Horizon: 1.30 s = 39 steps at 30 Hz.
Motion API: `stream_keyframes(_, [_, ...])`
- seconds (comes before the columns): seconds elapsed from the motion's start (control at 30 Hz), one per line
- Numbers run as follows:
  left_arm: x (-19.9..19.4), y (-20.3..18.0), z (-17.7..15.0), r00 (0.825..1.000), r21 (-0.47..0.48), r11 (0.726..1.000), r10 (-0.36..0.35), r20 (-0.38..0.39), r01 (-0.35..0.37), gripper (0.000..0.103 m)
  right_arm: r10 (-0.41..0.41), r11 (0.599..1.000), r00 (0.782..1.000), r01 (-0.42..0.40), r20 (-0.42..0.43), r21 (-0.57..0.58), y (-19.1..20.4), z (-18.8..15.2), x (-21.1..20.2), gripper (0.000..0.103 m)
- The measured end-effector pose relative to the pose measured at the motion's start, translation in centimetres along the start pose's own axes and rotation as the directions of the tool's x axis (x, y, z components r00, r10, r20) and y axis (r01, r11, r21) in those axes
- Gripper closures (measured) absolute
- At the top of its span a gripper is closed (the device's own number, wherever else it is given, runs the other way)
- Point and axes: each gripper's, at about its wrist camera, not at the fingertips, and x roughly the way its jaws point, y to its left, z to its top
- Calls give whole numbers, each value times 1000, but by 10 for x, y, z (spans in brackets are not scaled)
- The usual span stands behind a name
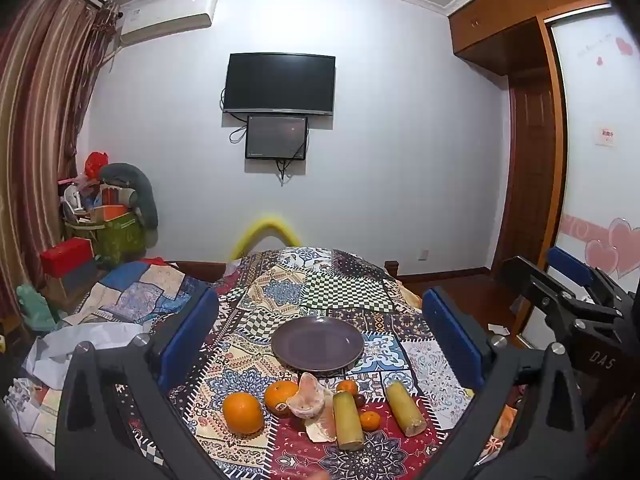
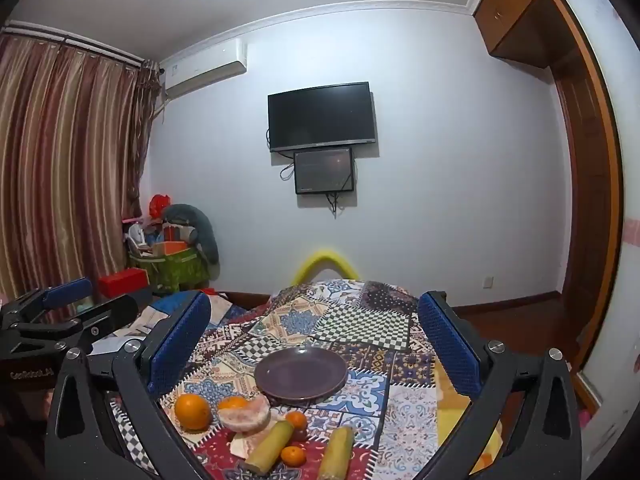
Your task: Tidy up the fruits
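An empty purple plate [image 1: 318, 344] [image 2: 301, 374] sits on the patchwork cloth. Closer to me lies a row of fruit: two oranges [image 1: 243, 412] [image 2: 192, 411], a peeled pomelo piece [image 1: 308, 398] [image 2: 245, 416], two yellow sugarcane pieces [image 1: 348, 420] [image 2: 270, 446], and two small tangerines [image 1: 370, 420] [image 2: 293, 455]. My left gripper [image 1: 320, 300] [image 2: 92, 300] hovers open above the fruit with nothing between its blue pads. To its right, my right gripper [image 2: 314, 300] [image 1: 548, 276] is also open and empty.
The patchwork cloth [image 1: 352, 292] covers the table, with a yellow arched chair back [image 1: 264, 228] behind its far edge. At left lie a quilt-covered bed [image 1: 132, 292] and a pile of boxes [image 1: 108, 220]. A wooden wardrobe [image 1: 532, 160] stands at right.
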Motion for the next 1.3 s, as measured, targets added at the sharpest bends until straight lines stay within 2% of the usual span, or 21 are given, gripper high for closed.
stream_keyframes(0.47, [1,1,3,1000,-11,1000,17,-13,-17,0,16,1000,1000,-16,-7,2,3,0,0,0])
stream_keyframes(1.3, [1,1,-2,1000,-13,1000,-2,-19,2,0,18,1000,1000,-18,-8,-2,5,-1,-5,0])
